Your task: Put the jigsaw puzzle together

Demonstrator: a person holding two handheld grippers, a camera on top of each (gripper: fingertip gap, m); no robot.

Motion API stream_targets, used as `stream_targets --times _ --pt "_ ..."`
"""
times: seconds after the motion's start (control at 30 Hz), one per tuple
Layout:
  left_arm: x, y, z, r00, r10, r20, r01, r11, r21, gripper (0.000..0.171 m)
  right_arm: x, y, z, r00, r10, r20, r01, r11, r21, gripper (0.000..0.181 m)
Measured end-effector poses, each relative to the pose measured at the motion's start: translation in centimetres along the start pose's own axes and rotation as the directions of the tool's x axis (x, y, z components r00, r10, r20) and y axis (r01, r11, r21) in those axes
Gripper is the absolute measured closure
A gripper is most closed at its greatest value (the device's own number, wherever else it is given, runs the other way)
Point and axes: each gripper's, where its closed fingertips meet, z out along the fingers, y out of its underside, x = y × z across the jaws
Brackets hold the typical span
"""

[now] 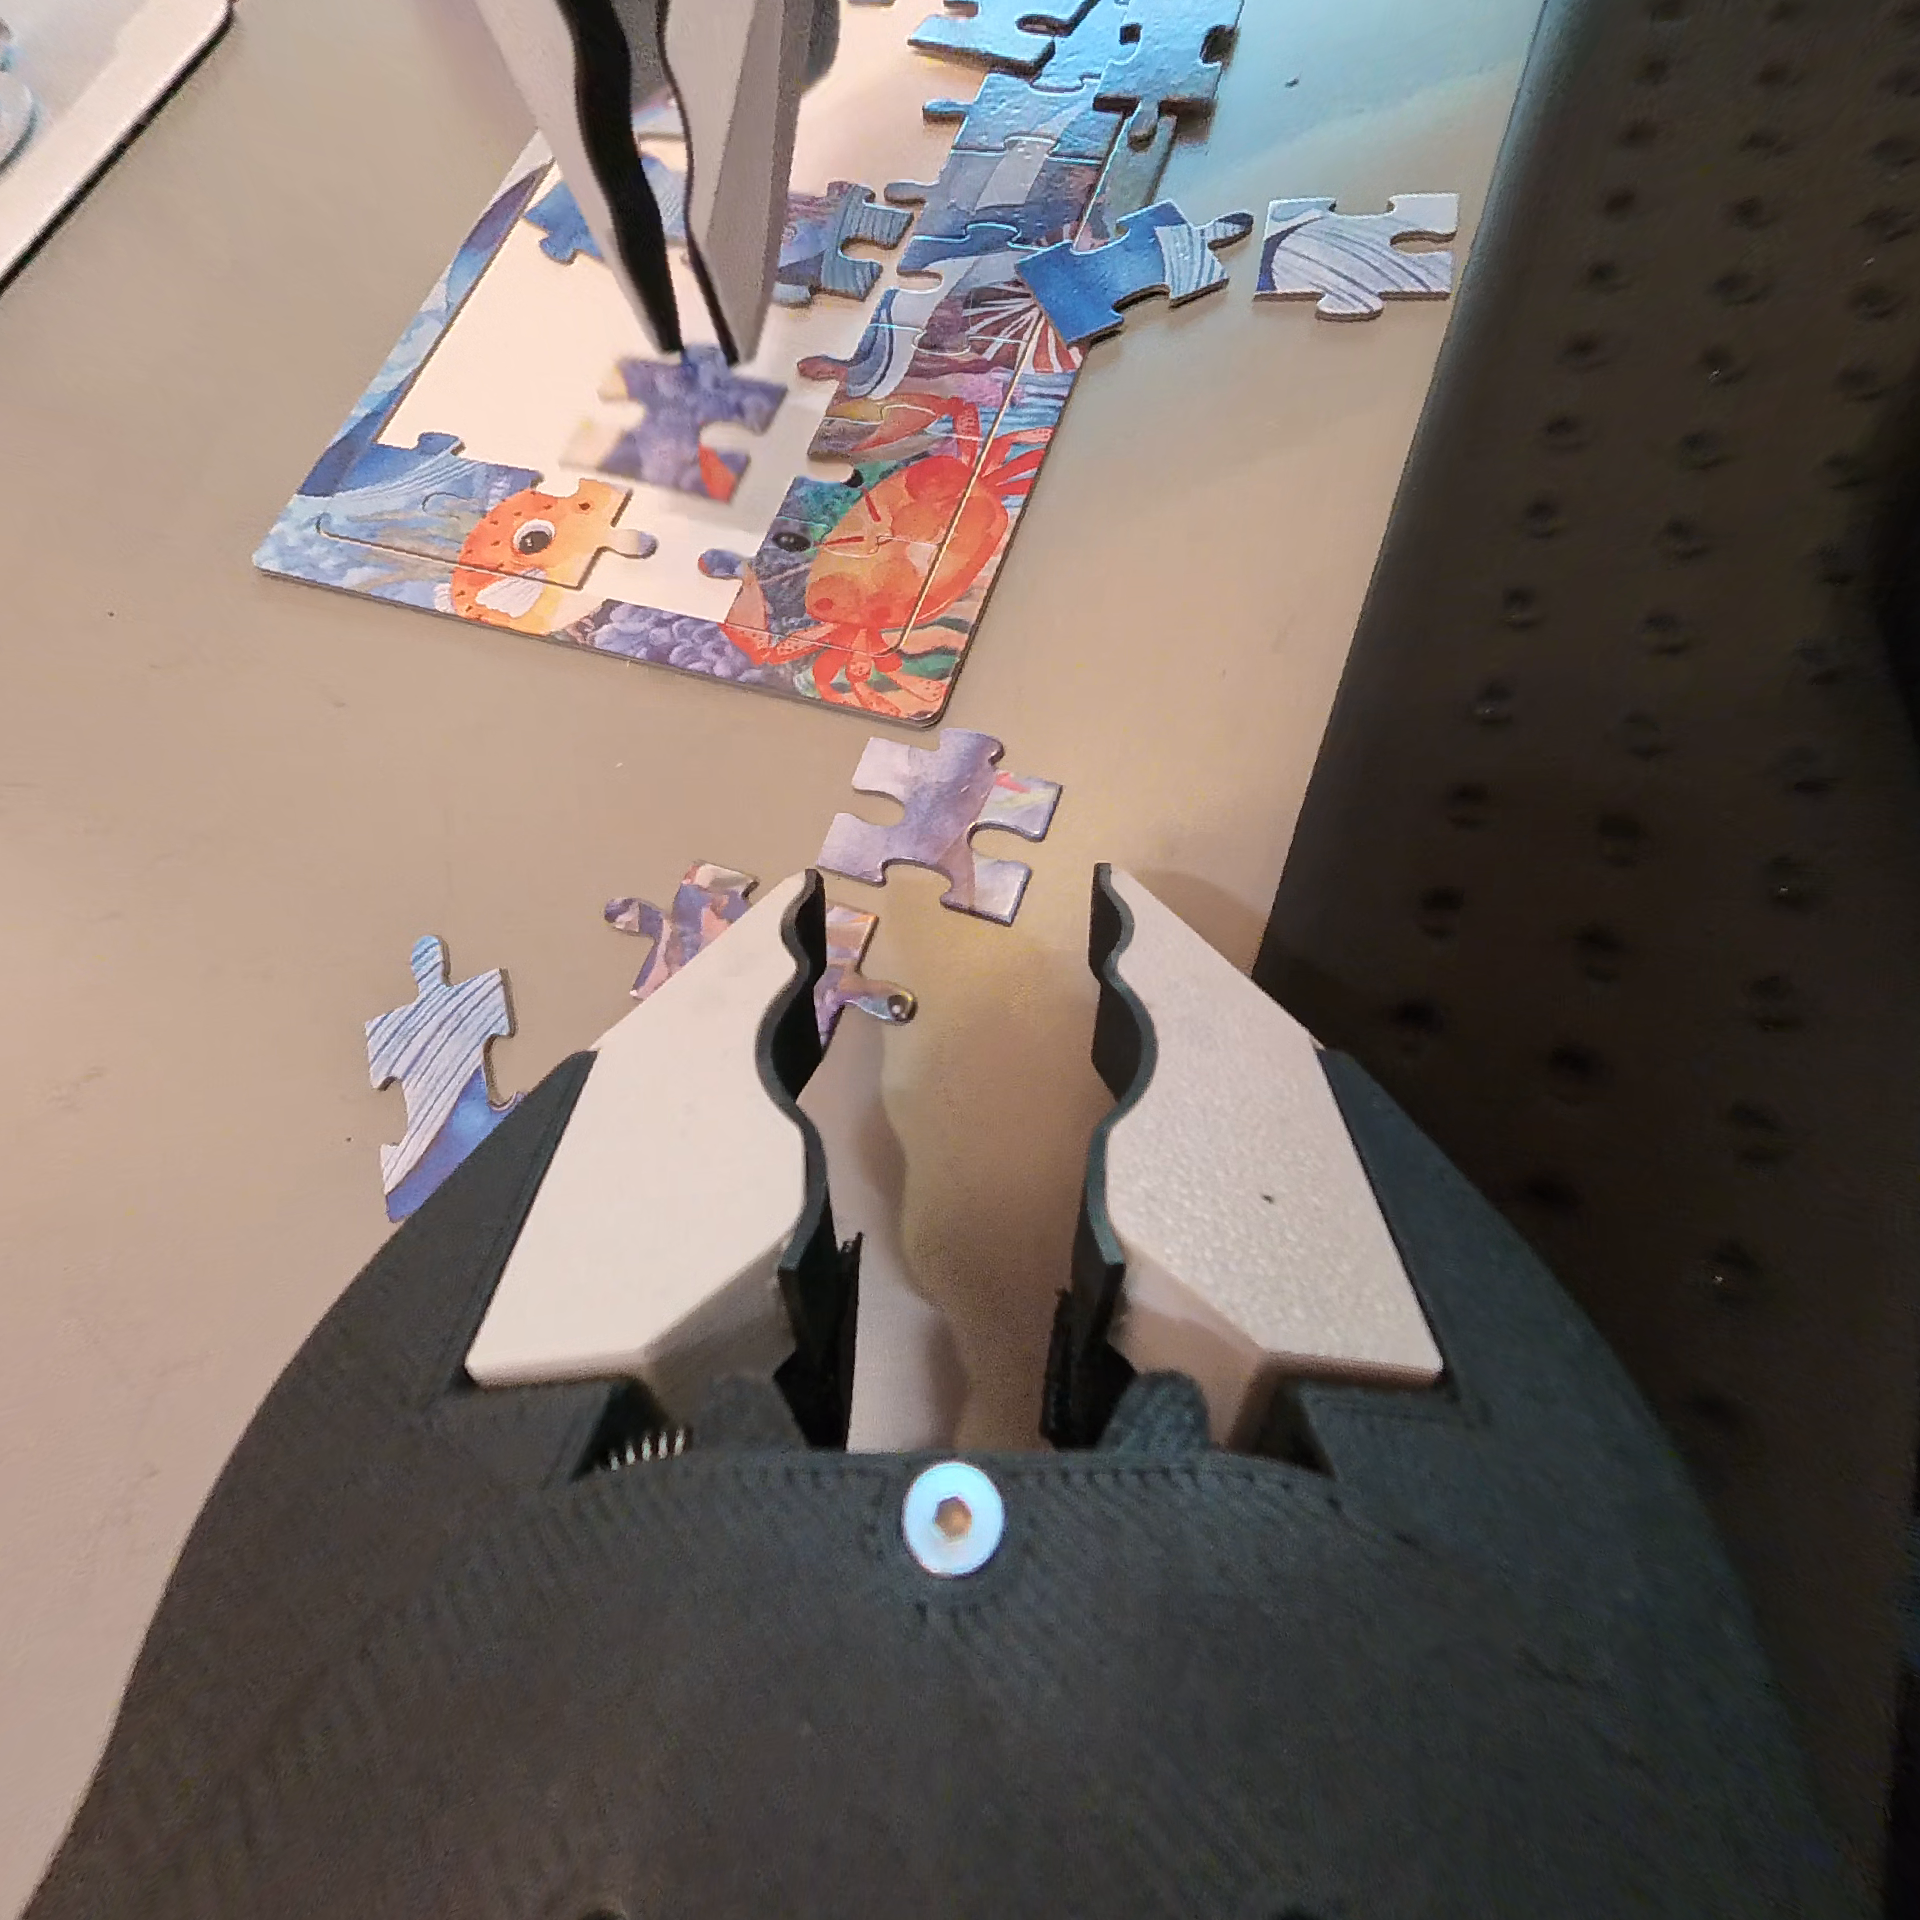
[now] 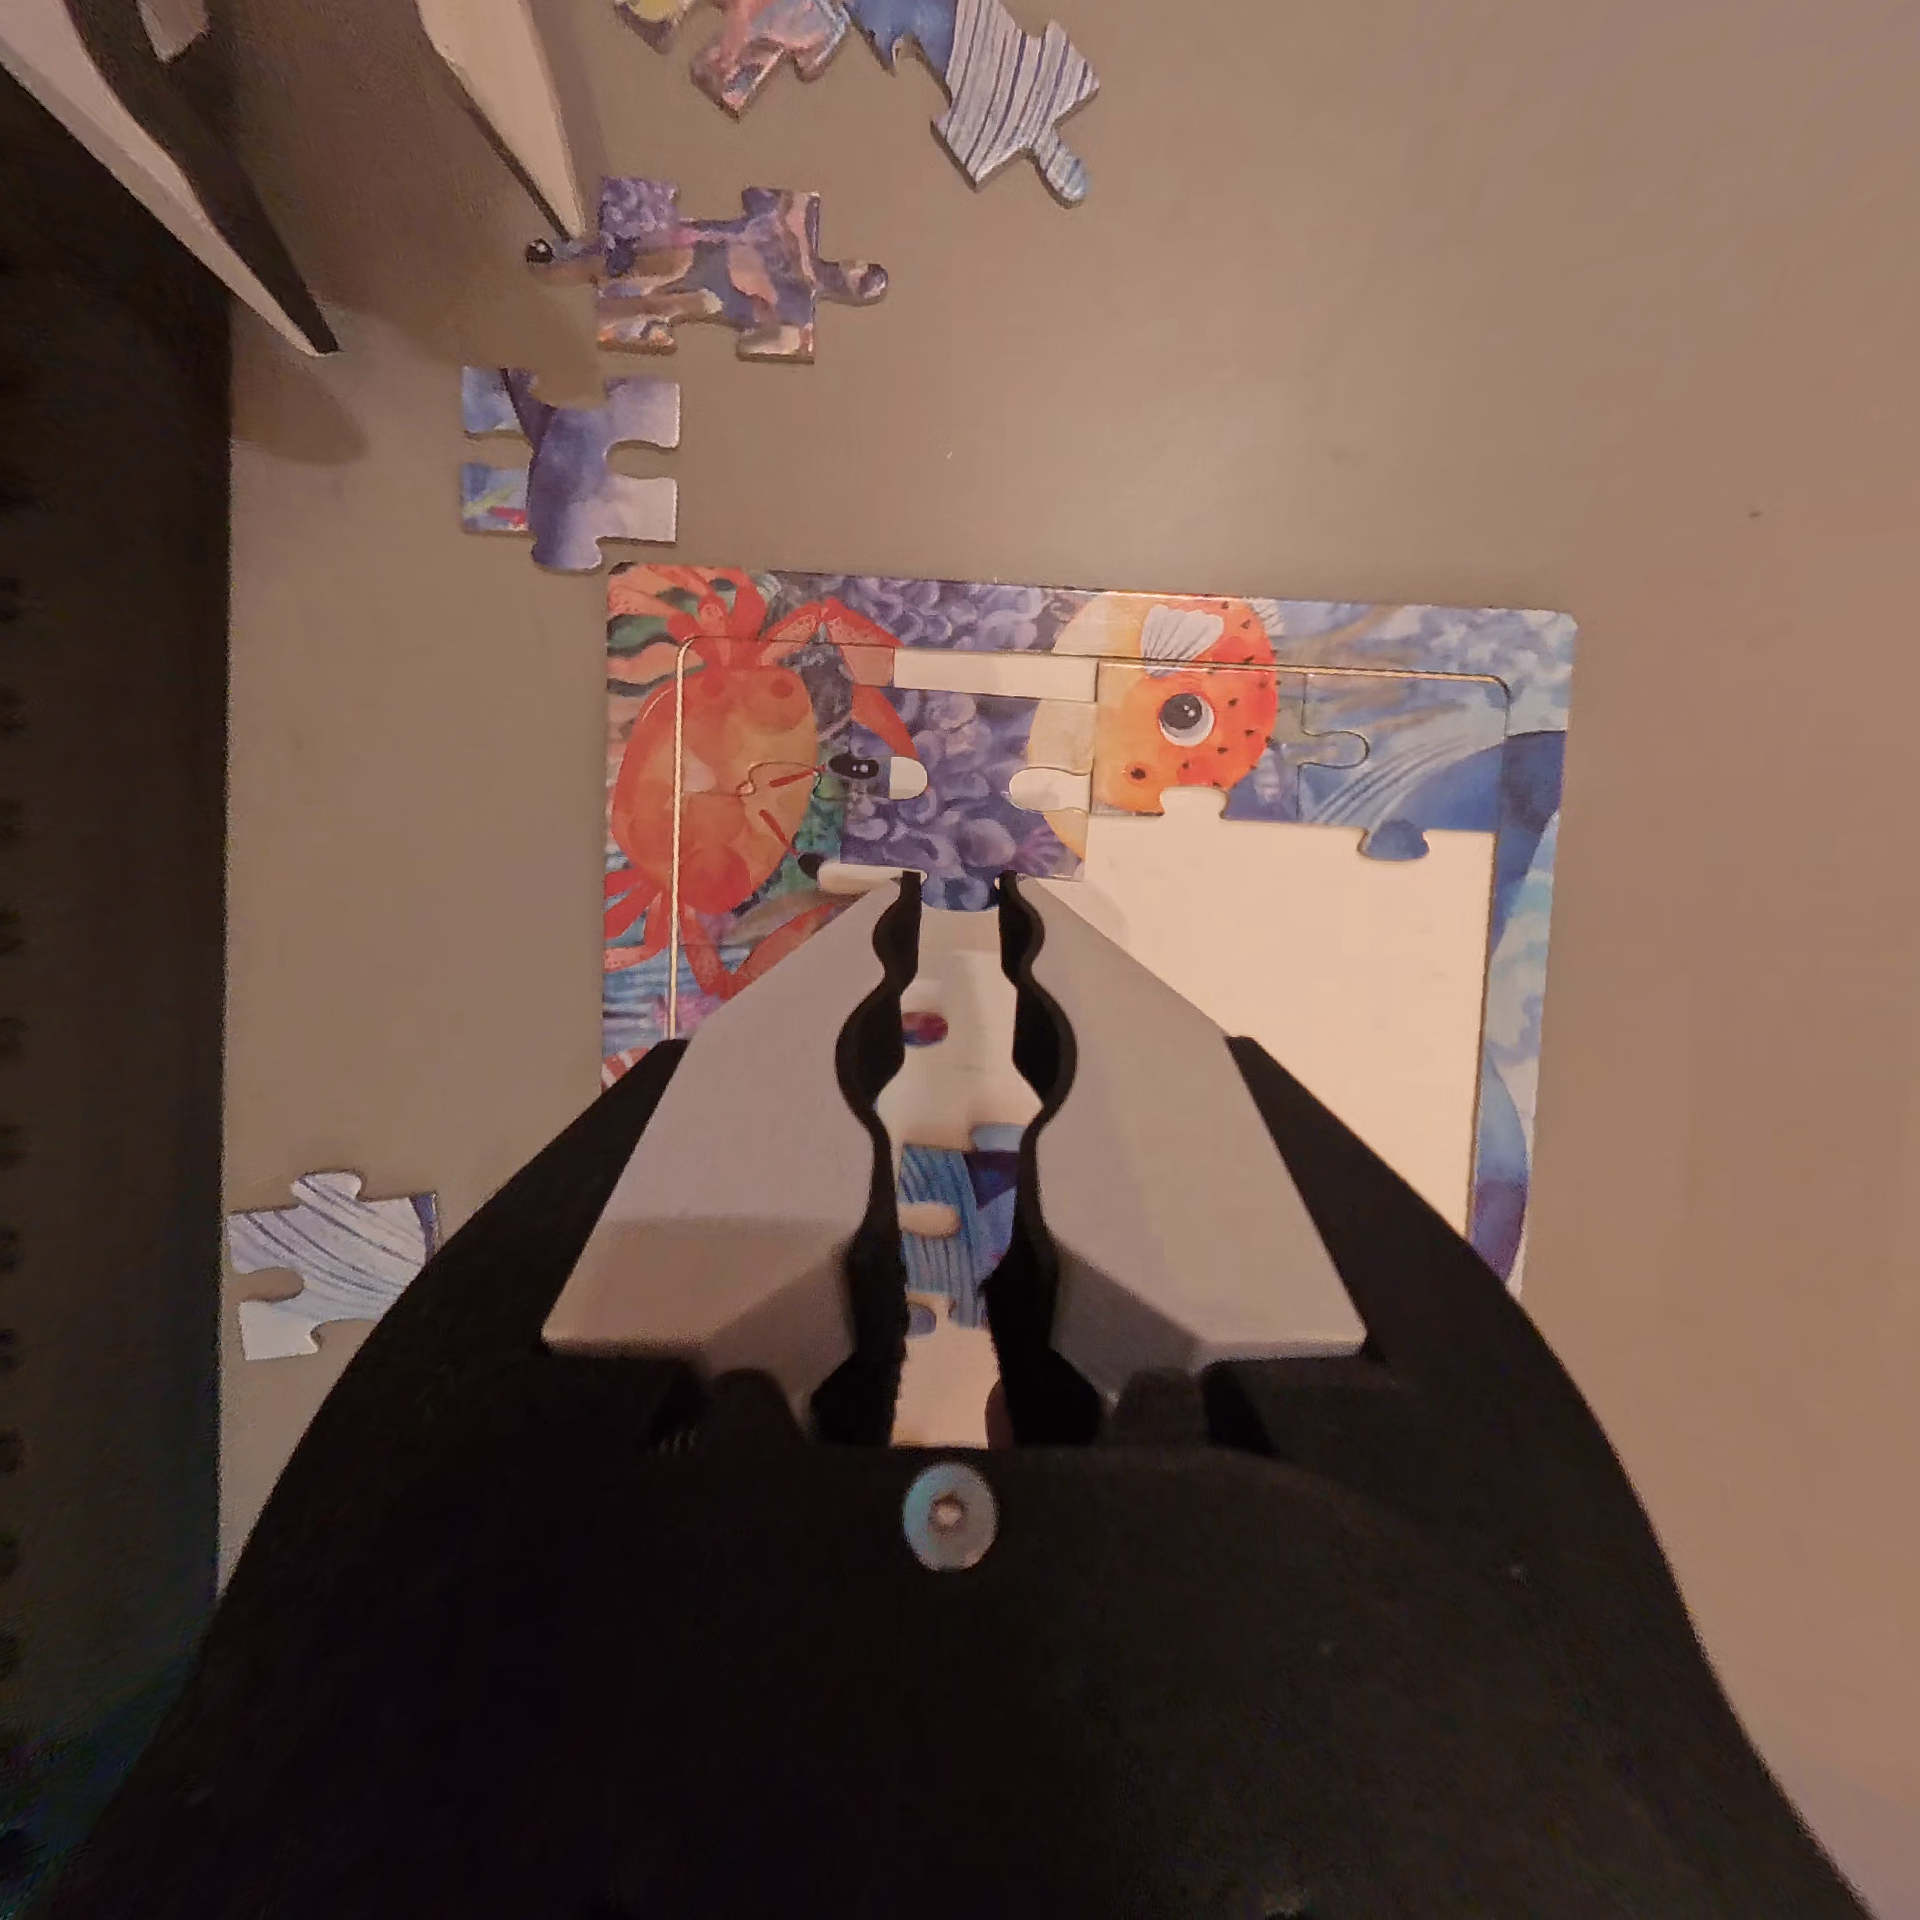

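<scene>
Your right gripper (image 2: 961, 881) points down at the puzzle tray (image 2: 1538, 665) on the tan tabletop (image 2: 1351, 364). Its jaws are narrowed onto the knob of a purple coral piece (image 2: 961, 800), tips touching that knob on either side. That piece sits inside the tray's white recess, between the orange crab (image 2: 707, 769) and the orange fish piece (image 1: 540, 540), not seated flush; white gaps show at its edges. From the left wrist view the same piece (image 1: 691, 426) lies under the right gripper's tips (image 1: 707, 348).

Your left gripper (image 1: 956, 894) hovers low over the tabletop near the tray's near edge, jaws spread apart, nothing between them. A loose lilac piece (image 1: 940, 821) lies just ahead of its tips; another loose piece (image 1: 686, 914) is partly hidden under the left finger, and a striped blue piece (image 1: 442, 1070) lies to its left.

A cluster of joined blue pieces (image 1: 1049, 135) rests beyond the tray, with a pale striped piece (image 1: 1351, 249) beside it. A dark perforated surface (image 1: 1662, 727) borders the tabletop on the right.
</scene>
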Motion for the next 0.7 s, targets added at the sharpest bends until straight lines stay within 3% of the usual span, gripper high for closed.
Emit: stream_targets --times 0.2,0.7 --pt "-0.2 0.2 0.1 1.000 0.005 -0.008 -0.005 1.000 0.022 0.123 0.0 -0.2 1.9 0.999 0.010 0.048 -0.008 0.998 -0.060 0.168" --pt "-0.2 0.4 0.3 1.000 0.027 -0.003 -0.027 0.999 0.017 0.124 0.5 0.0 3.1 0.993 0.054 0.103 -0.040 0.990 -0.138 0.168"
